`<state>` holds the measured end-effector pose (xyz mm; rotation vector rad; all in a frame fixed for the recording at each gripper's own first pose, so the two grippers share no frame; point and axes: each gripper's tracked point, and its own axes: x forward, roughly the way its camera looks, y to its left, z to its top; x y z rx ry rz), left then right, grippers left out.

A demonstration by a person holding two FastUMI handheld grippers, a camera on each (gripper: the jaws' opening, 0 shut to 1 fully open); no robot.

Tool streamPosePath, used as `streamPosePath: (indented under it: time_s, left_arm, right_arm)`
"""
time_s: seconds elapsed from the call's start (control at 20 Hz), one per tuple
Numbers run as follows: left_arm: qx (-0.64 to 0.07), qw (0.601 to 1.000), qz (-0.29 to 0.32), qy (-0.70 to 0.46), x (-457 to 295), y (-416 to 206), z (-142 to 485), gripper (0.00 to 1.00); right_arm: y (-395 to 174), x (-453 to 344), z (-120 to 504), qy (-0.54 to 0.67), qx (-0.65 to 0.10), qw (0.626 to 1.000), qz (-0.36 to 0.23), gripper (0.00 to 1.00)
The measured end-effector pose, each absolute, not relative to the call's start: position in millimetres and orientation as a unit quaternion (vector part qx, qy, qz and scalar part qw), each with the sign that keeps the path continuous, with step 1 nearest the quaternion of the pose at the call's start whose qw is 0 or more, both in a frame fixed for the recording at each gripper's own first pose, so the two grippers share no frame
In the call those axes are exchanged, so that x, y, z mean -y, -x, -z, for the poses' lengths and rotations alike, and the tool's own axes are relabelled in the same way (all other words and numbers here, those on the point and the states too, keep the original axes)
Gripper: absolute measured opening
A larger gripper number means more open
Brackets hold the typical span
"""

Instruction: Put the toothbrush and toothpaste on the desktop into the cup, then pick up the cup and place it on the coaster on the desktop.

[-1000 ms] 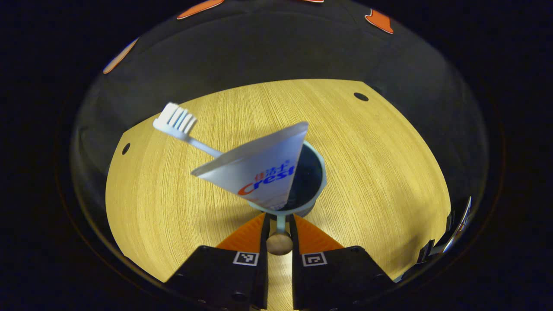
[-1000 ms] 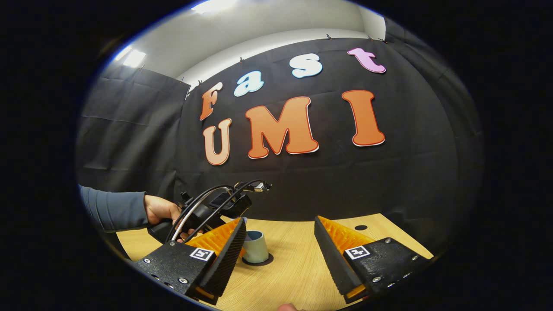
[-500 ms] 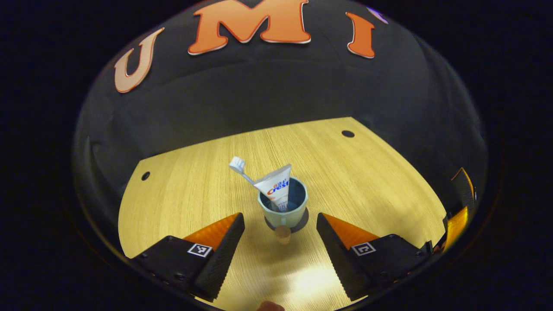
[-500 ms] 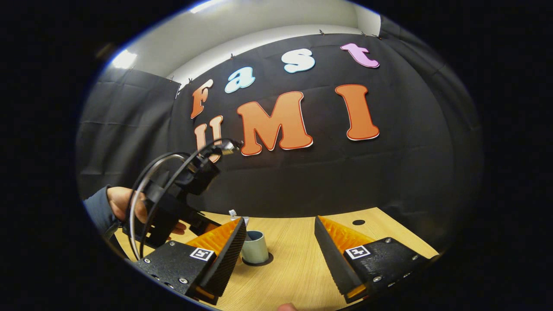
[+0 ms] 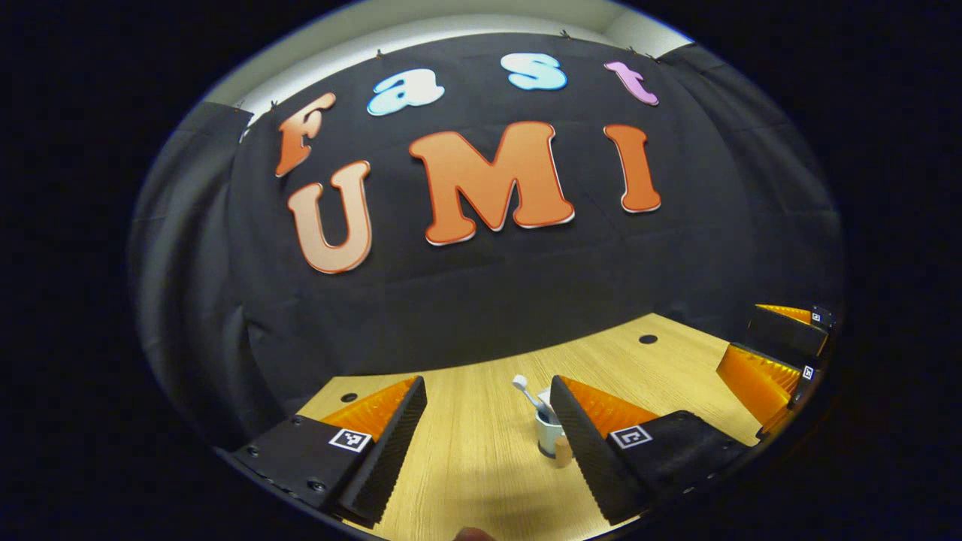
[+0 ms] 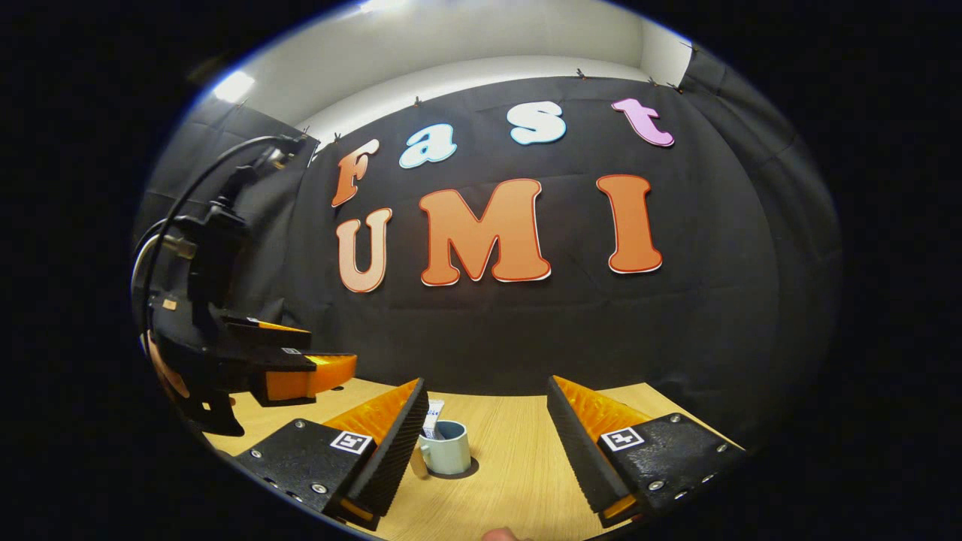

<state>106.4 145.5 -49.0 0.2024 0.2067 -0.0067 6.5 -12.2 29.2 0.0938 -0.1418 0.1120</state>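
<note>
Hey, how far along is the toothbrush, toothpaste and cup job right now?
It looks finished. The toothbrush and toothpaste stand in the cup, and the cup sits on the dark coaster. Nothing is in hand: the left tongs and right tongs are open, away from the cup. Nothing appears left.

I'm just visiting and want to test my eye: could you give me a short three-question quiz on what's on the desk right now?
1. True or false: the cup stands on the dark coaster.
2. What pokes out of the cup? A) a spoon B) a toothbrush and toothpaste C) nothing
3. Fill in: both sets of tongs, left and right, are ____ and hold nothing.

Key: 1 true; 2 B; 3 open.
</note>
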Motion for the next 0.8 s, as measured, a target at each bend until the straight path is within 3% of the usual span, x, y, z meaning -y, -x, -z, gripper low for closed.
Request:
streamPosePath:
  time_s: [0.3,0.8]
  left_arm:
    - [-0.039,0.997,-0.036,-0.052,-190.2,-79.8,30.6,0.99]
    - [-0.008,0.997,-0.06,-0.04,-237.6,-80.7,18.1,1.0]
  right_arm:
    - [-9.0,-14.4,-37.9,-0.027,0.081,0.994,-0.072,0.95]
    - [-33.7,-29.3,-42.2,-0.023,0.074,0.994,-0.081,0.95]
